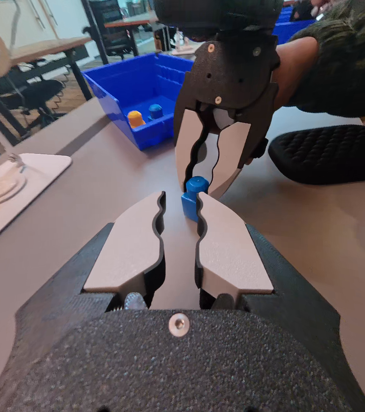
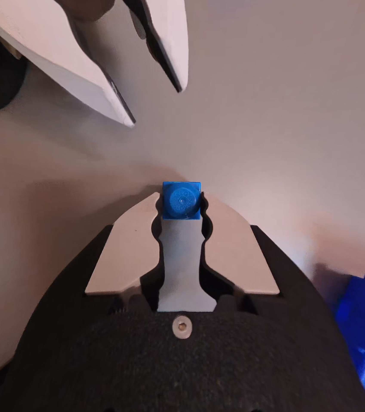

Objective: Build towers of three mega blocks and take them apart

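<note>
Bin [image 1: 112, 93]: behind and left of the blue block, holding two spare blocks
Left gripper [image 1: 181, 196]: jaws narrowly apart, empty, beside that block
Blue block [image 2: 181, 201]: on the table
Right gripper [image 2: 181, 196]: we judge it clamped on the block
Risk: we could tip it if the left fingertip nudges it

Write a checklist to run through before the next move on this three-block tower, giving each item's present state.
1. Blue block stands on the table, stud up: ok.
2. Right tool is centred on it, one finger on each side: ok.
3. Right tool's fingers are actually pressing the block: cannot tell.
4. Left tool is open and empty: ok.
5. Two more blocks are available, the orange block and second blue block in the blue bin: ok.
</note>
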A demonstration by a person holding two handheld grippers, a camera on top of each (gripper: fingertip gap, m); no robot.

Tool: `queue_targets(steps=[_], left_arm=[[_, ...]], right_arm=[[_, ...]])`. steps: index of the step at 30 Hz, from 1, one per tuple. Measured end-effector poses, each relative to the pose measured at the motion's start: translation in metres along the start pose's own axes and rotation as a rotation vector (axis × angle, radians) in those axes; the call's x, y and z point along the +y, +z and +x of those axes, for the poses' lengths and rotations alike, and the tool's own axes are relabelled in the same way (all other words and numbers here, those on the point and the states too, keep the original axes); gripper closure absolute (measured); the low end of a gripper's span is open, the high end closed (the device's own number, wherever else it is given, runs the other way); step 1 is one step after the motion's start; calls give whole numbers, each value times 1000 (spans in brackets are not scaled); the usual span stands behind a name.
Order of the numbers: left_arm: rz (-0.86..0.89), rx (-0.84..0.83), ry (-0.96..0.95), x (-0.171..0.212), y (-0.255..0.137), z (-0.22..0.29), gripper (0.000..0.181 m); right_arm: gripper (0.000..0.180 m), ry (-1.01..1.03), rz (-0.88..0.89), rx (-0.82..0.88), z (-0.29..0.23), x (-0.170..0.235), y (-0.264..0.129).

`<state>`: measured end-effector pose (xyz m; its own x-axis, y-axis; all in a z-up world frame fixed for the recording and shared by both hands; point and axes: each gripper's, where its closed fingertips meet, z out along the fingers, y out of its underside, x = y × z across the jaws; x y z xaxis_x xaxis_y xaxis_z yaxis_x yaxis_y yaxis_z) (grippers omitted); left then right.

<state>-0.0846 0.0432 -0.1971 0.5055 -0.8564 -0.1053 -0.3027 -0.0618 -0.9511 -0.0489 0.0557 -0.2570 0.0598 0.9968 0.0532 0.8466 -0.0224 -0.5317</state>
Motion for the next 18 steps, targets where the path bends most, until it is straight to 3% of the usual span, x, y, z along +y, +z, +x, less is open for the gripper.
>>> queue_targets(steps=[6,11,14,18], left_arm=[[191,-232,-69,-28,-27,-43,181],[265,-395,-83,-39,-51,-69,181],[282,-446,-77,-41,-58,-77,181],[289,-493,-73,-41,-64,-83,181]], right_arm=[[147,78,104,153,67,-15,-83],[147,212,53,328,155,28,-155],[147,300,-20,342,188,70,-167],[147,362,-162,272,200,128,-146]])
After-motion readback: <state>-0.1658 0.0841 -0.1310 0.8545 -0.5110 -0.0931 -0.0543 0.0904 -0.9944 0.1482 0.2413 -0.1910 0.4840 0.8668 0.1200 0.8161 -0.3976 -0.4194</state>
